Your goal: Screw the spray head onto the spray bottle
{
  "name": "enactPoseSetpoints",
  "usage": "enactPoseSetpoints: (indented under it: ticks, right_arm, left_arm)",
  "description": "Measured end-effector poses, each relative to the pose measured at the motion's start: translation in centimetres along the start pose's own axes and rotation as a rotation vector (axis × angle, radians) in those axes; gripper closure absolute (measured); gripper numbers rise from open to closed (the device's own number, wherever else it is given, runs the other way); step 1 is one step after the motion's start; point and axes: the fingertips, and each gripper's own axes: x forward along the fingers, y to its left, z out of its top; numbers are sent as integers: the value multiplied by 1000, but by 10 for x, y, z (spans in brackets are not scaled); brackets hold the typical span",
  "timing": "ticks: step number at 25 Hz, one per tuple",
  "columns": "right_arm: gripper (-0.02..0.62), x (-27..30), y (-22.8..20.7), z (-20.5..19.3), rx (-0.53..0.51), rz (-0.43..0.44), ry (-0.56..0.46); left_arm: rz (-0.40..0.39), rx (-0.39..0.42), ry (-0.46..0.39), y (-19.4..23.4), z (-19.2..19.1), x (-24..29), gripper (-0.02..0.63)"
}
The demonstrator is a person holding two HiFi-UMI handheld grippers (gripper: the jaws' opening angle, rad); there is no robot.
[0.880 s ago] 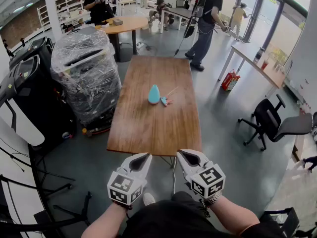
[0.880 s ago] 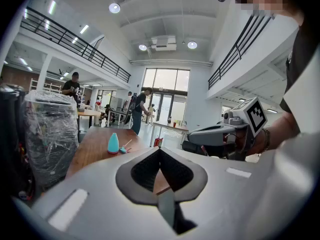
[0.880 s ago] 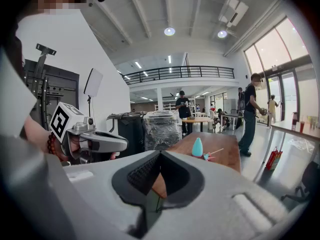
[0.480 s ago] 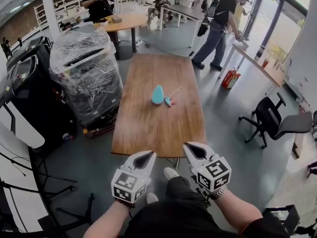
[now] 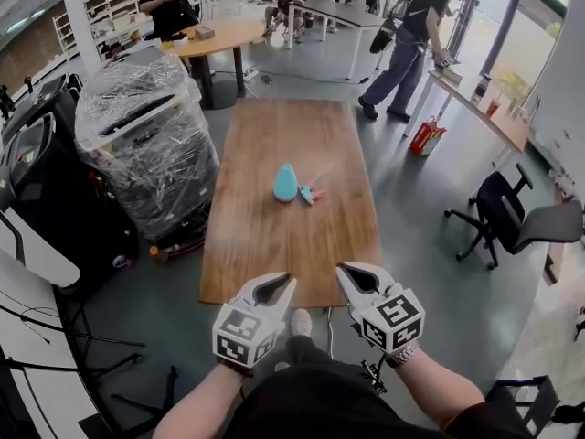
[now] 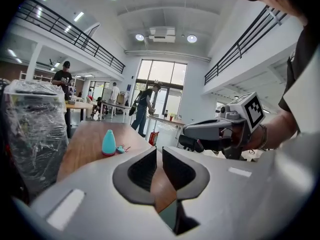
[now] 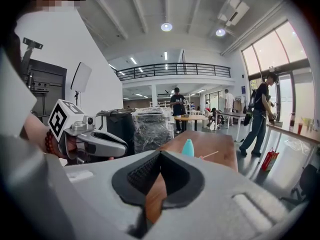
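Mid-counter [image 5: 274, 245], the teal spray bottle [image 5: 285, 183] stands upright, the spray head [image 5: 307, 193] lying just beside it, both well apart from the left tongs [image 5: 271, 288] and right tongs [image 5: 352, 277]. Both tongs are closed on nothing (the left with a sliver of gap). Reaching in unopened could topple the bottle. Only the gripper views show the pads meeting; the head view doesn't.

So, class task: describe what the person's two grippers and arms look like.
The left gripper and right gripper have pale grey shells, black ribbed pads and a cube of black-and-white square markers. The person wears a black top, forearms uncovered.
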Motion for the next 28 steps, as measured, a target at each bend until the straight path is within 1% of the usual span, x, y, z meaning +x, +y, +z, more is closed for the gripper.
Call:
enactPoseSetpoints:
  ticks: [3, 7, 8, 9, 12, 15, 20, 24, 28]
  right_arm:
    - [603, 19, -25, -5, 17, 4, 20]
    - [601, 48, -53, -12, 28, 30, 66]
    - [591, 56, -61, -14, 26, 41, 81]
    - [559, 65, -69, -17, 24, 53, 98]
    - [543, 89, -97, -21, 19, 81, 137]
    - [537, 111, -122, -26, -10, 104, 169]
    - [532, 149, -155, -34, -131, 167, 223]
    - [532, 176, -172, -44, -241, 229, 258]
    - [528, 199, -181, -59, -401, 286, 293]
  left_arm:
    - [-7, 1, 31, 12, 1, 26, 557]
    - [-7, -20, 77, 33, 2, 60, 549]
    - [-9, -26, 87, 37, 3, 69, 546]
    - [-10, -32, 98, 41, 3, 79, 545]
    - [-10, -45, 132, 54, 4, 107, 537]
    - [-8, -54, 166, 65, 3, 132, 534]
    - [0, -68, 200, 80, 6, 160, 528]
    - [9, -72, 217, 88, 4, 172, 528]
    - [20, -82, 229, 96, 2, 178, 528]
